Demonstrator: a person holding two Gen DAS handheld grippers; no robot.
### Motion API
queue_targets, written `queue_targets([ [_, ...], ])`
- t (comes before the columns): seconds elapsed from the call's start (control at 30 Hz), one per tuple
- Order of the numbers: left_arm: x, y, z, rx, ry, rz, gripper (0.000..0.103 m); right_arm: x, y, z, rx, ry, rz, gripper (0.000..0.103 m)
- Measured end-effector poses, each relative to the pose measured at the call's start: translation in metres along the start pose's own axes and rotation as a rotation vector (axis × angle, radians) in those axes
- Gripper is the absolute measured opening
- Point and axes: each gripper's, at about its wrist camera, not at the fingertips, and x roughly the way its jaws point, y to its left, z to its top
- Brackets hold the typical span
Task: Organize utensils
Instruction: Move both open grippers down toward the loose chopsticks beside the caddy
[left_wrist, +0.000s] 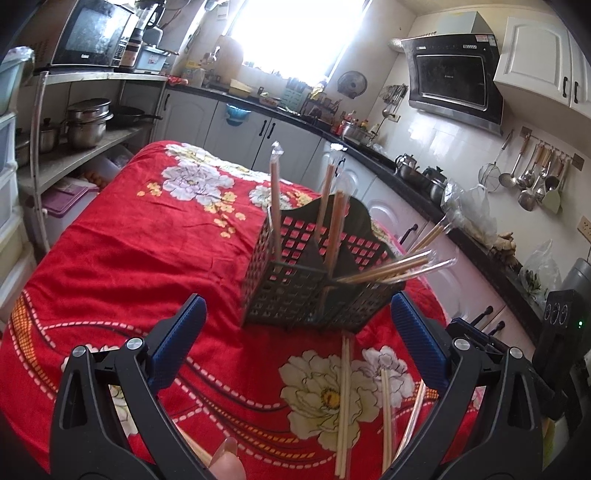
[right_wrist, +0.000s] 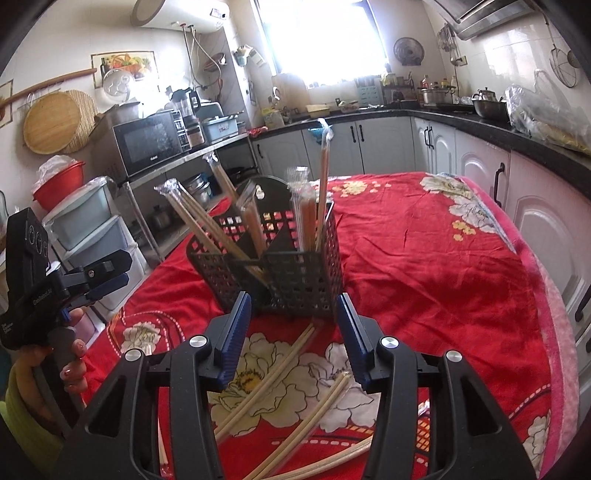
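A dark perforated utensil basket (left_wrist: 314, 273) (right_wrist: 288, 273) stands on the red flowered cloth (left_wrist: 129, 258) (right_wrist: 424, 258). Several plastic-wrapped chopstick pairs (left_wrist: 334, 229) (right_wrist: 306, 210) stick up out of its compartments, some leaning outward. More chopstick pairs (left_wrist: 343, 406) (right_wrist: 280, 369) lie loose on the cloth in front of it. My left gripper (left_wrist: 295, 308) (right_wrist: 123, 275) hovers just short of the basket, jaws wide open and empty. My right gripper (right_wrist: 292, 301) hangs above the loose chopsticks, open, with nothing between its blue pads (right_wrist: 236, 332).
White cabinets under a dark counter (left_wrist: 406, 173) (right_wrist: 480, 122) run behind and beside the table. A metal shelf with pots (left_wrist: 85, 125) and a microwave (right_wrist: 147, 147) stands on the other side, with plastic drawers (right_wrist: 85, 221). A person's hand (right_wrist: 72, 365) grips the left handle.
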Motion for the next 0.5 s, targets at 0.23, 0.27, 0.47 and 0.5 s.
queue_targets([
  [0.23,0.001,0.009,-0.014,-0.006,0.037,0.024,0.092,0.008,0.006,-0.007,-0.008,0.034,0.009,0.048],
  [0.27,0.001,0.01,-0.016,-0.009,0.04,0.028,0.092,0.009,0.007,-0.008,-0.009,0.038,0.013,0.048],
  [0.47,-0.001,0.017,-0.025,-0.015,0.071,0.048,0.092,0.013,0.013,-0.011,-0.021,0.059,0.029,0.055],
  [0.5,-0.001,0.018,-0.026,-0.017,0.077,0.052,0.092,0.014,0.014,-0.011,-0.024,0.06,0.03,0.055],
])
